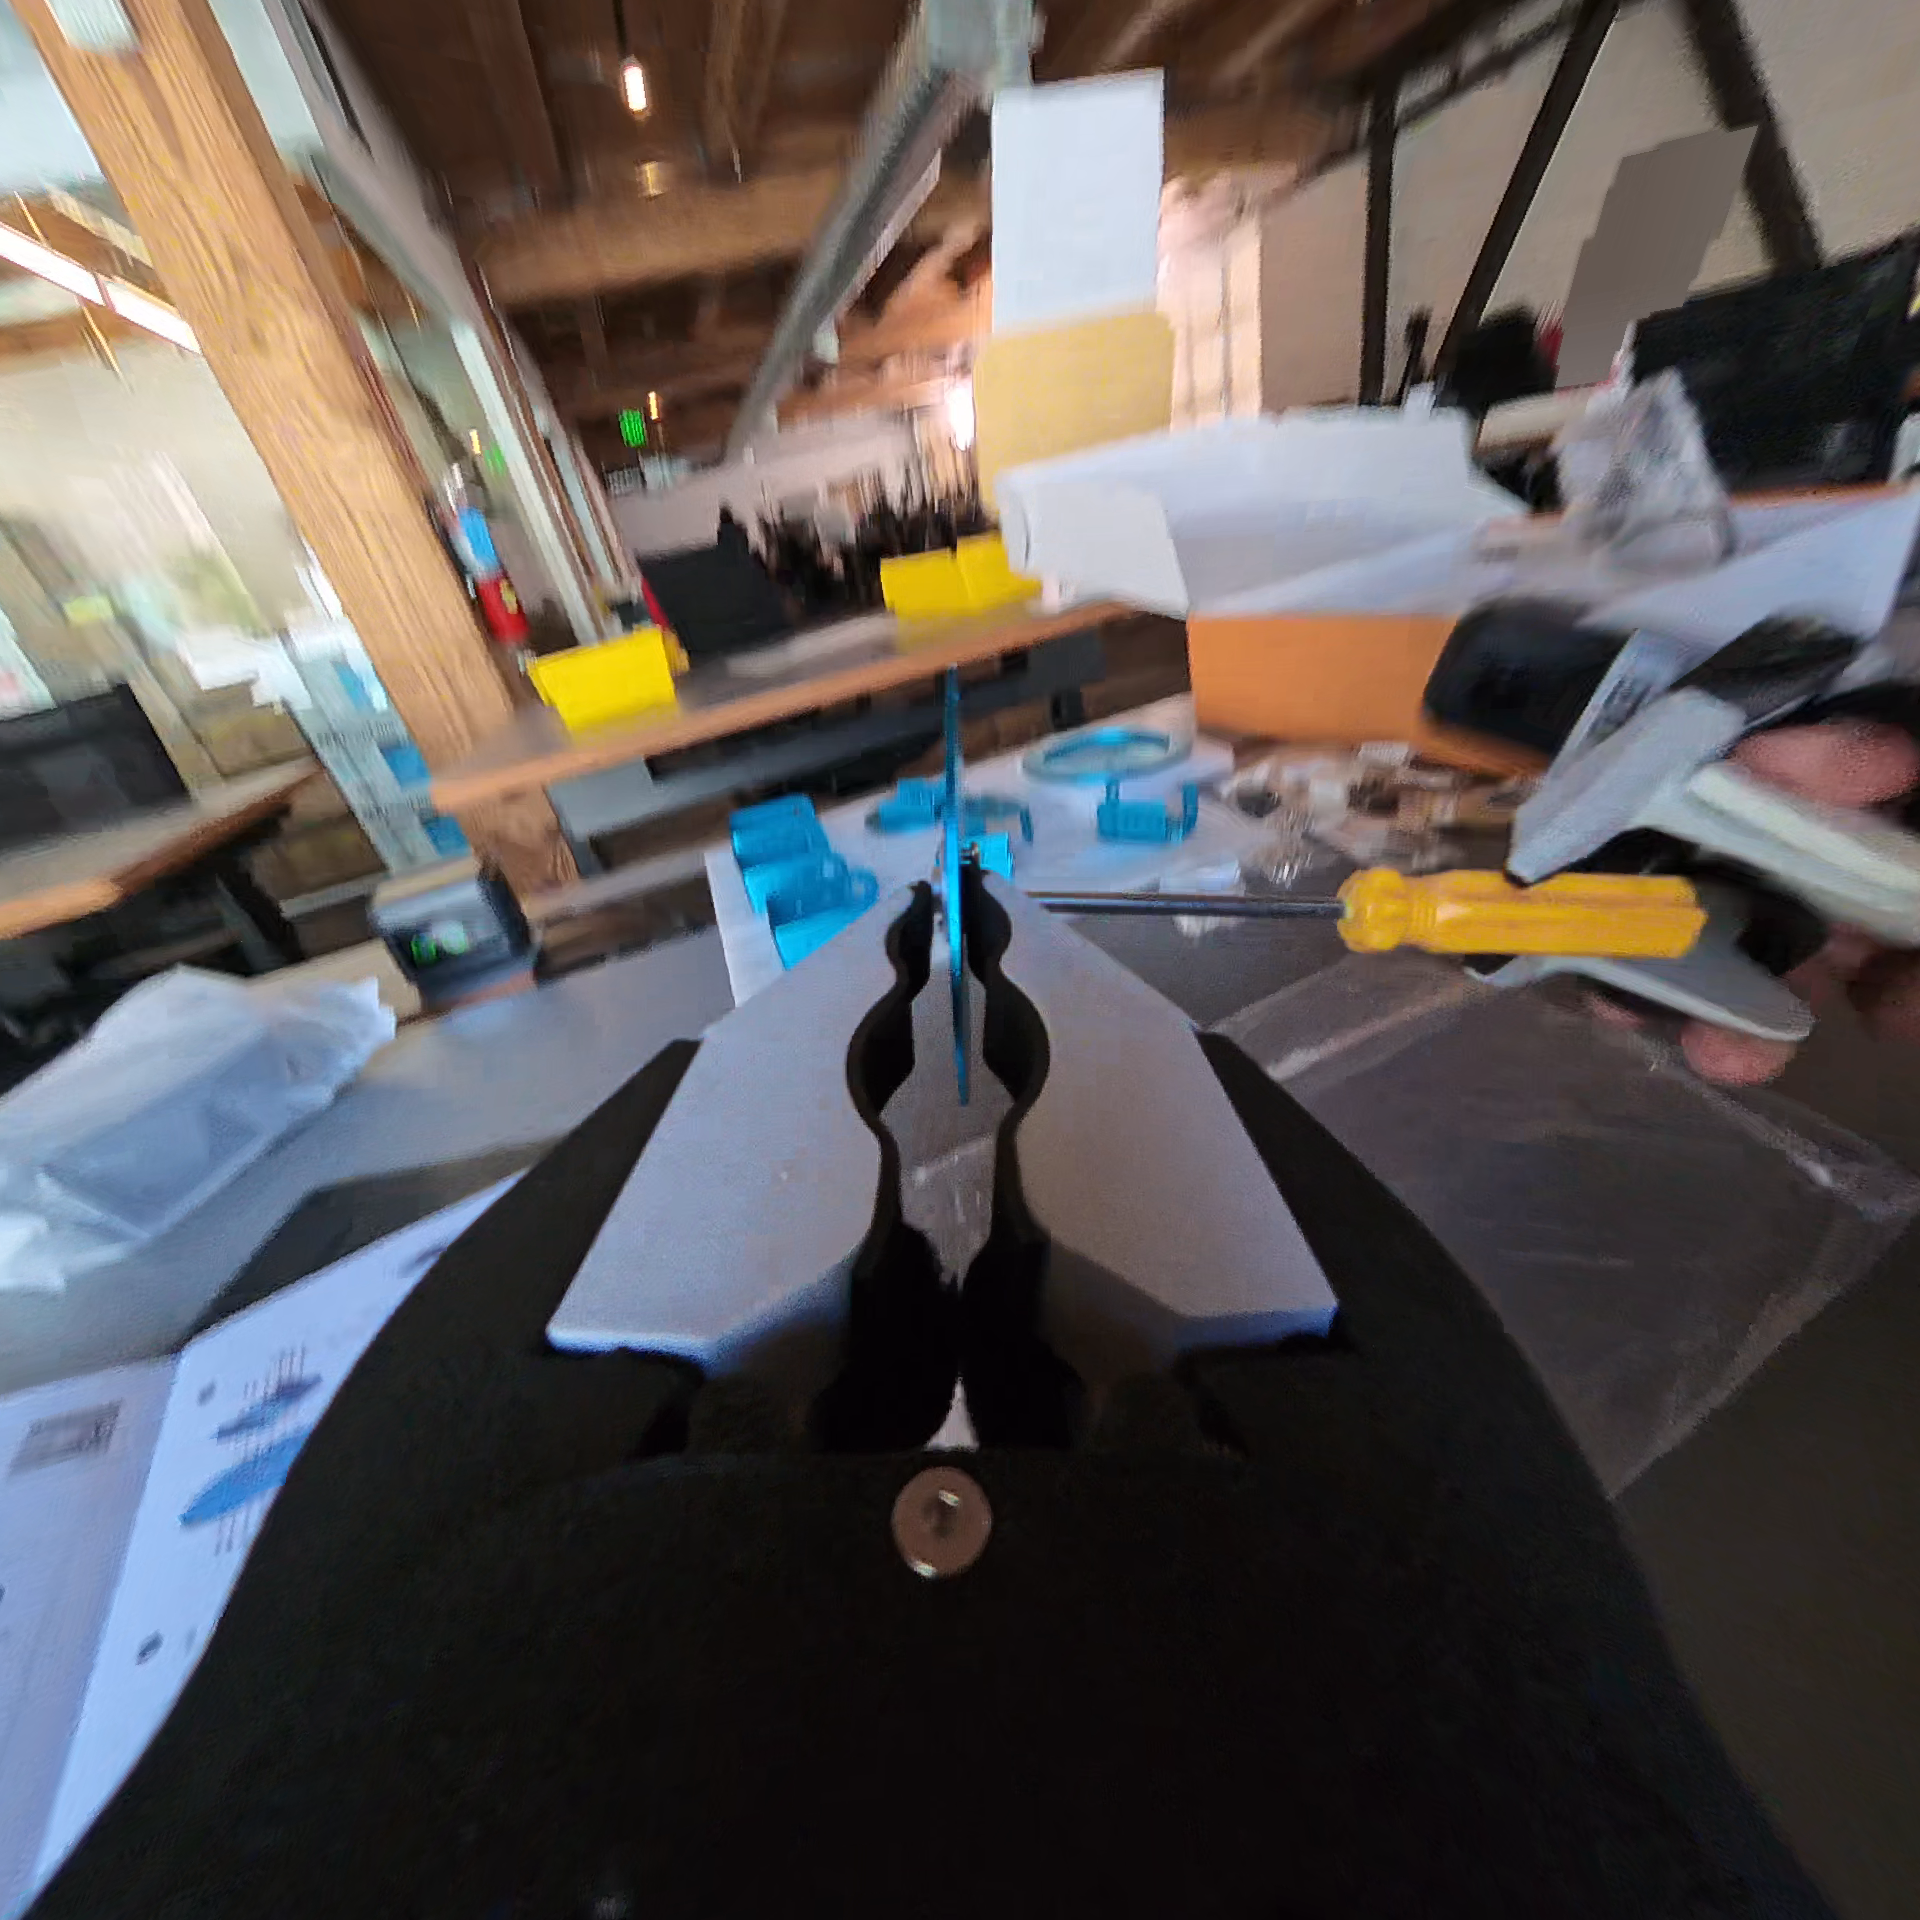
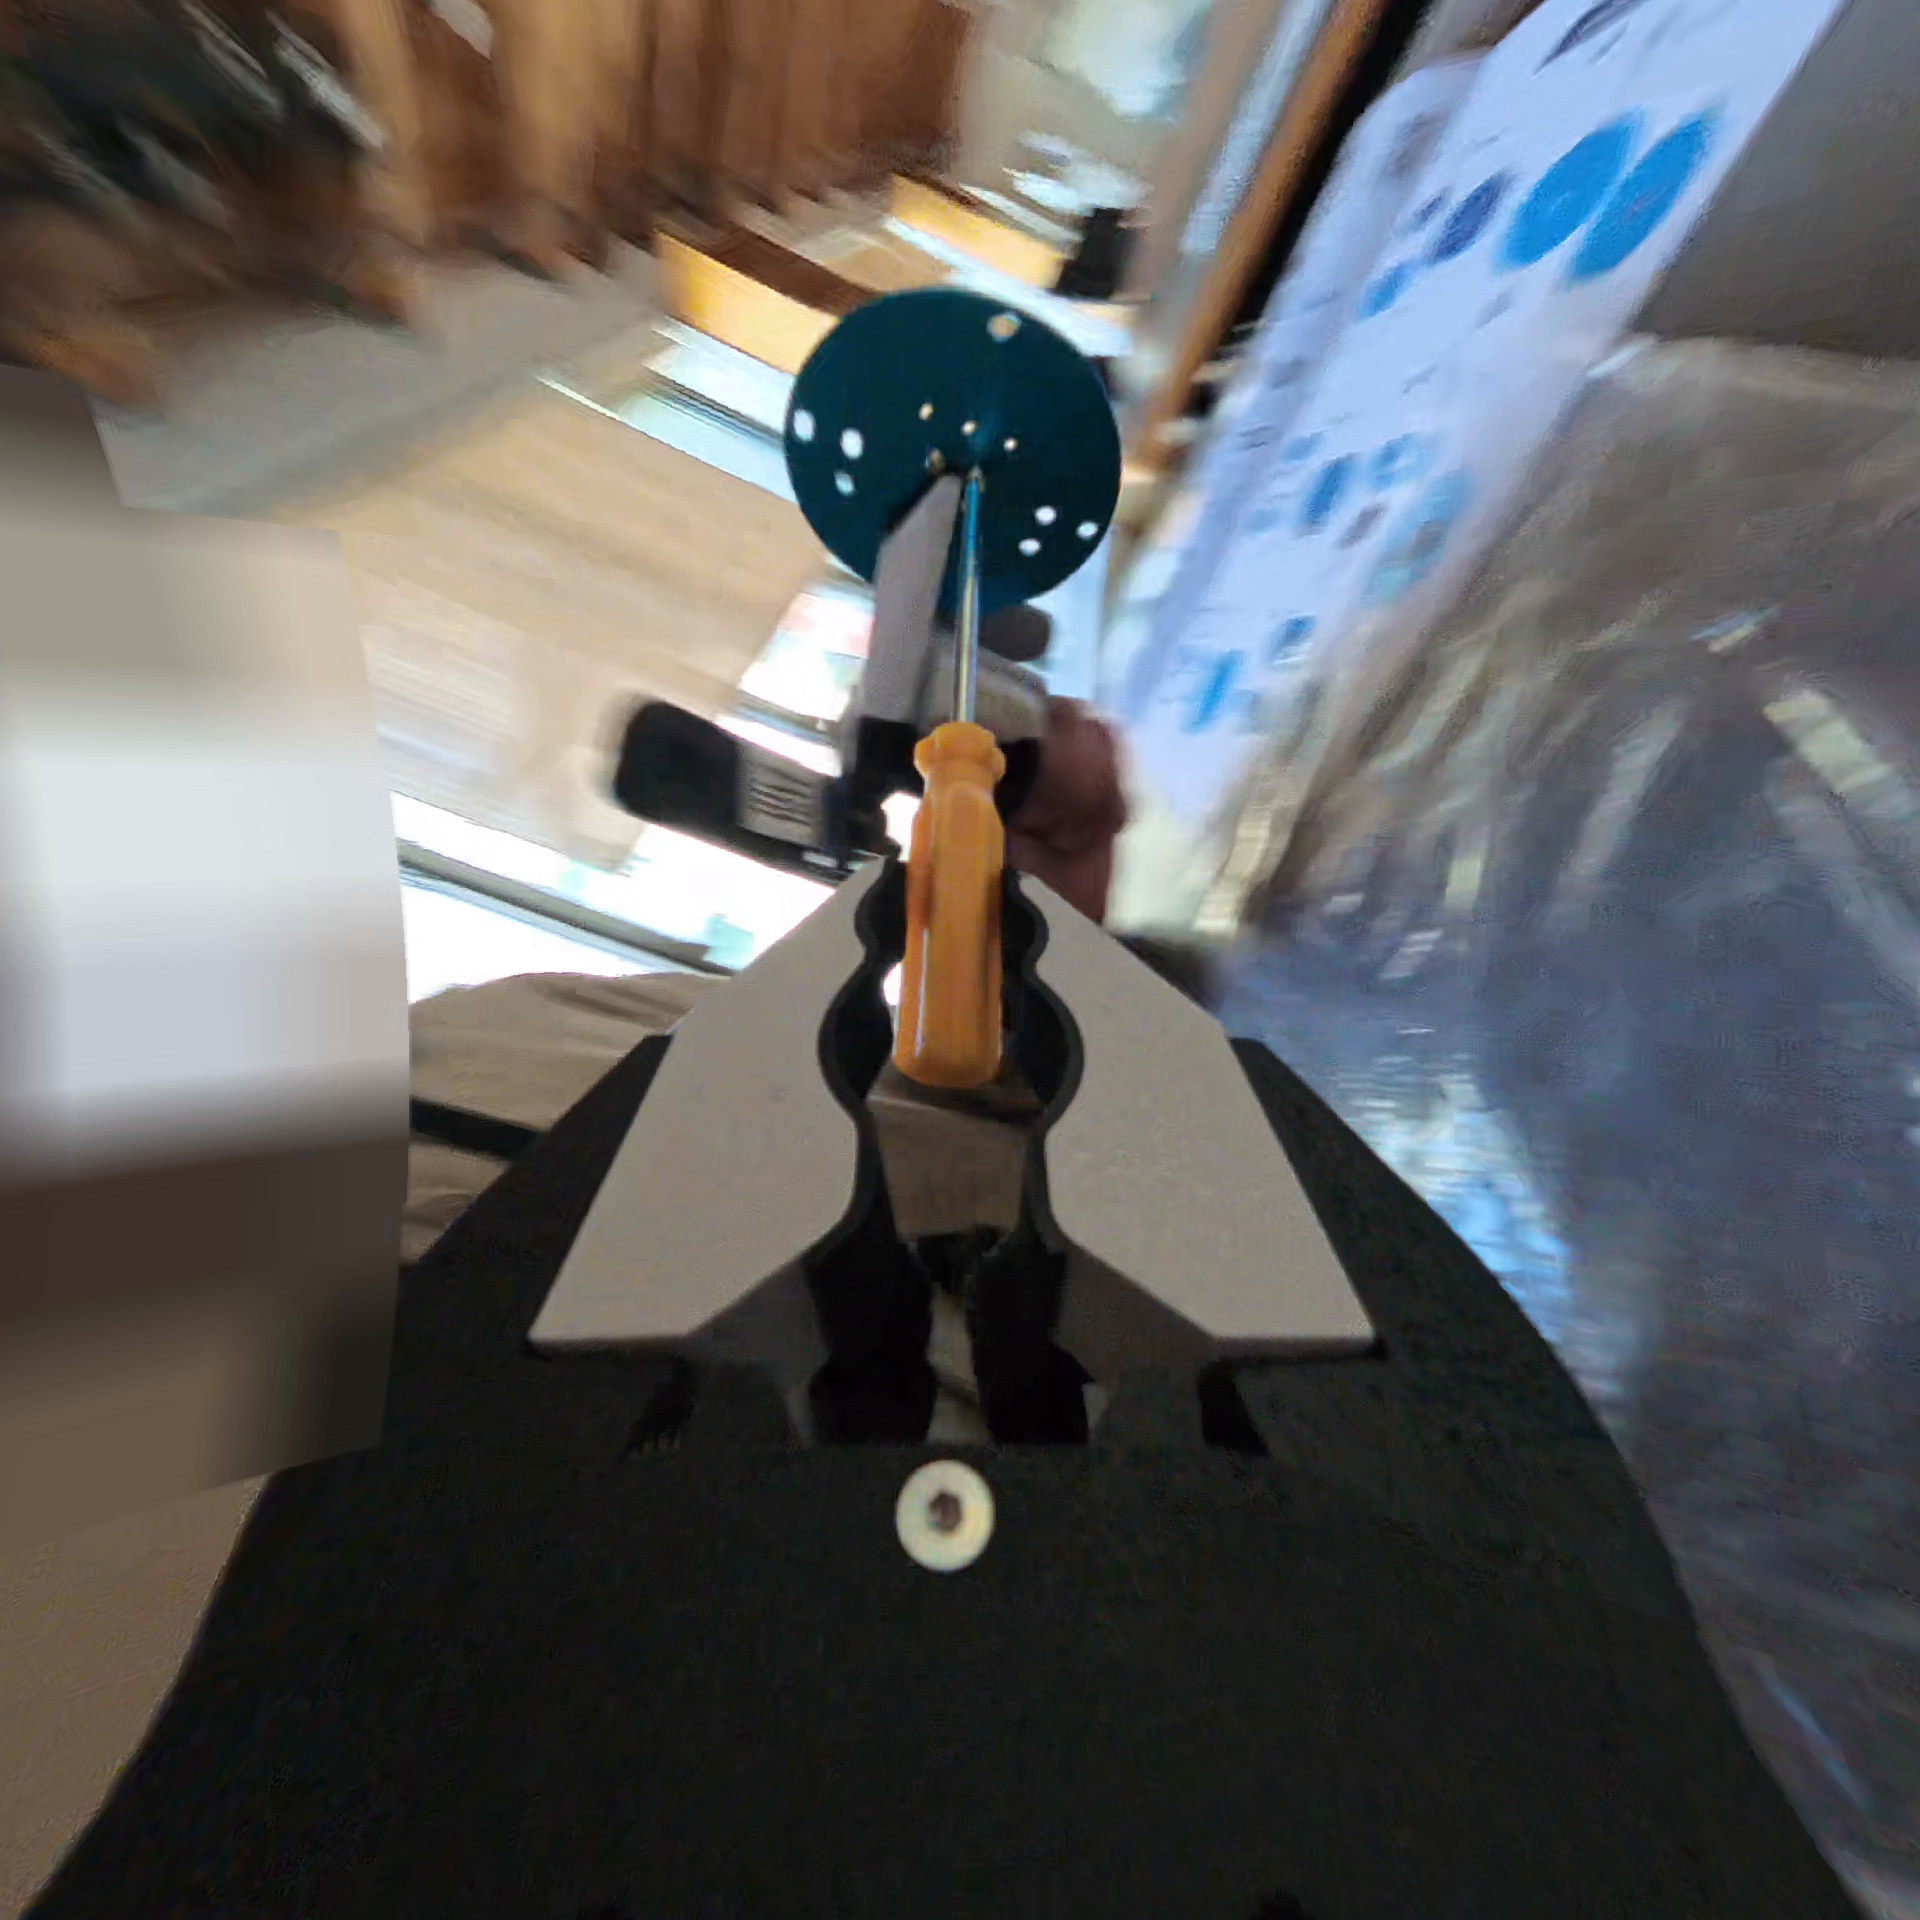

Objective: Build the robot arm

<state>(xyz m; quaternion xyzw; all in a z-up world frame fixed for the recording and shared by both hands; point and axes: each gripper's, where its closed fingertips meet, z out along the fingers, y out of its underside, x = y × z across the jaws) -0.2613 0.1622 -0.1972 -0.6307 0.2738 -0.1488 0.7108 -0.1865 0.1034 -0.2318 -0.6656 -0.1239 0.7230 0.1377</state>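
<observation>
We are holding a thin blue disc (image 1: pixel 957 935) edge-on in the left gripper (image 1: pixel 948 896); its jaws are pressed together on the disc's lower rim, so the plate is standing upright above the grey table (image 1: pixel 1558 1195). In the right wrist view the same disc (image 2: pixel 883 436) is showing its face, round with several small holes.

The right gripper (image 2: pixel 951 894) is pinching the yellow handle of a screwdriver (image 2: pixel 951 914); the shaft is running straight out to the disc, and the tip (image 2: pixel 975 473) appears to be sitting at a small screw or hole near the centre. Both views are blurred, so we cannot confirm that the tip is seated.

Judgement: the shaft looks close to square with the plate, which is what a clean turn needs. The left pinch is narrow and low, so the disc may pivot if axial pressure is heavy.

Loose blue parts (image 1: pixel 800 852) and a printed sheet (image 1: pixel 156 1507) are lying on the table beyond and beside us.
</observation>
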